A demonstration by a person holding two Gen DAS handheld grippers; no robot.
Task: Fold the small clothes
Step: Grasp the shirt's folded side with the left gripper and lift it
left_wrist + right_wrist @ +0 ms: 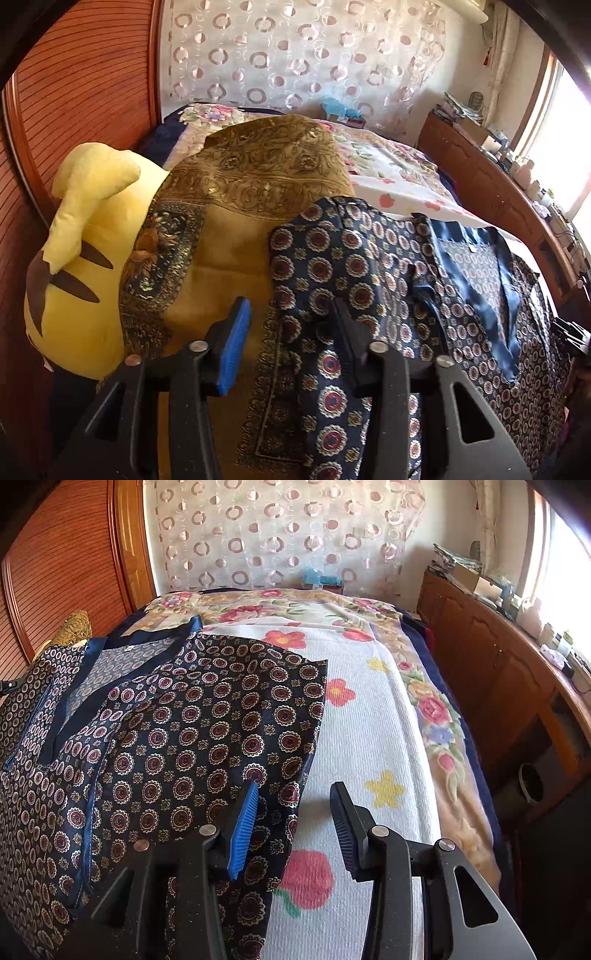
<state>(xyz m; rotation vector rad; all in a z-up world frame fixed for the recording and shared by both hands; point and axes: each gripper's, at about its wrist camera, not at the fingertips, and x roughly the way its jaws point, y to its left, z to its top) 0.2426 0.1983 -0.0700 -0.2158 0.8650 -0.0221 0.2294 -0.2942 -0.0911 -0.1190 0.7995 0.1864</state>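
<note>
Shirt point(155, 738): patterned navy, spread open on the bed point(369, 709), collar showing, no fold visible; folding judged barely begun. Left gripper point(291, 332): jaws partly open, astride its left sleeve edge, not pinching; right gripper point(295, 823): jaws partly open, astride its right hem, empty. Containers: none in view.

Shirt point(177, 738): thin satiny cloth, slight sheen, glossy plain-blue collar band point(476, 295). Towel point(369, 738) under it: white cotton-like cloth, ribbed, matt, printed flowers. Floral quilt point(436, 709): soft matt fabric. Gold cushion point(236, 229): woven cloth, faint metallic glint in the pattern. Yellow plush toy point(85, 266): fuzzy matt fabric. Wardrobe door point(74, 92): slatted wood, semi-gloss varnish. Sideboard point(491, 672): varnished wood. Curtain point(280, 535): sheer cloth, shiny ring motifs. Left gripper point(286, 343) and right gripper point(295, 827): matt black plastic, ribbed blue pad point(242, 834), bright metal pins.
</note>
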